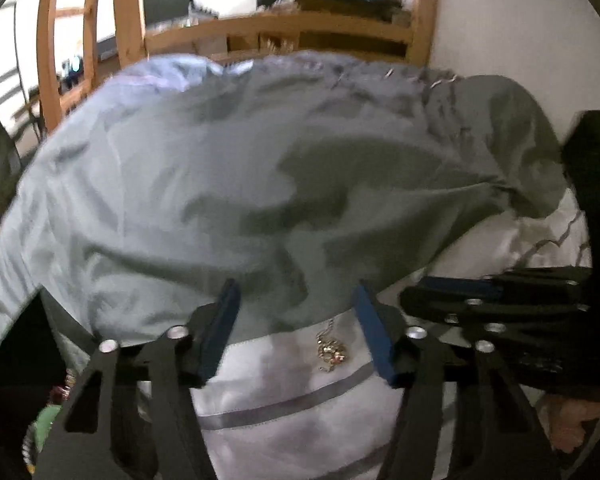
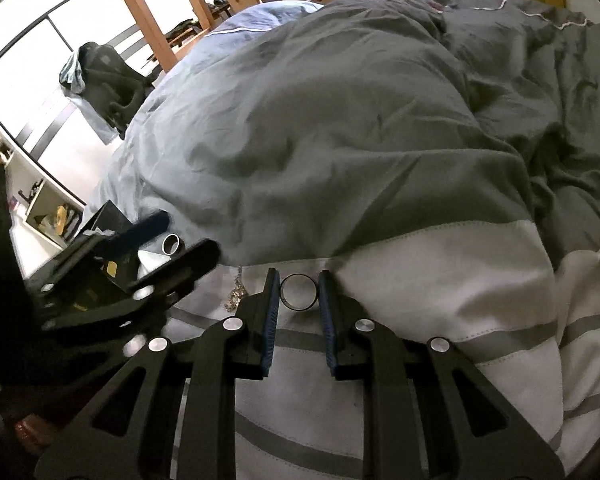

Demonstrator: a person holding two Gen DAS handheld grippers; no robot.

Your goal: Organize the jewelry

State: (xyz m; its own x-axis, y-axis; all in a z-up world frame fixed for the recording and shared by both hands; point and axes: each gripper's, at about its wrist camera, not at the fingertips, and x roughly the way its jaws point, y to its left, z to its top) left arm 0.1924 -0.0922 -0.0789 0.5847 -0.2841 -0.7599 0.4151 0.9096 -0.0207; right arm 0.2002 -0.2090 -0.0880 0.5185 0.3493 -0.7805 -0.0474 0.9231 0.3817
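A gold chain necklace (image 1: 331, 350) lies bunched on the white striped sheet (image 1: 284, 368). My left gripper (image 1: 296, 300) is open and hovers over it, the necklace sitting between the blue pads. In the right wrist view a dark ring-shaped bangle (image 2: 299, 292) lies on the sheet between the pads of my right gripper (image 2: 299, 280); the jaws stand a little apart on either side of it, seemingly without touching. The necklace (image 2: 236, 294) shows just left of it. The left gripper (image 2: 156, 248) shows at the left, over an open dark box (image 2: 112, 232) with a silver ring (image 2: 173, 244).
A rumpled grey duvet (image 2: 360, 140) covers most of the bed behind the jewelry. A wooden bed frame (image 1: 284, 32) stands at the back. A dark chair (image 2: 108, 76) and shelves (image 2: 40, 208) are at the left. My right gripper (image 1: 500, 300) crosses the left wrist view at the right.
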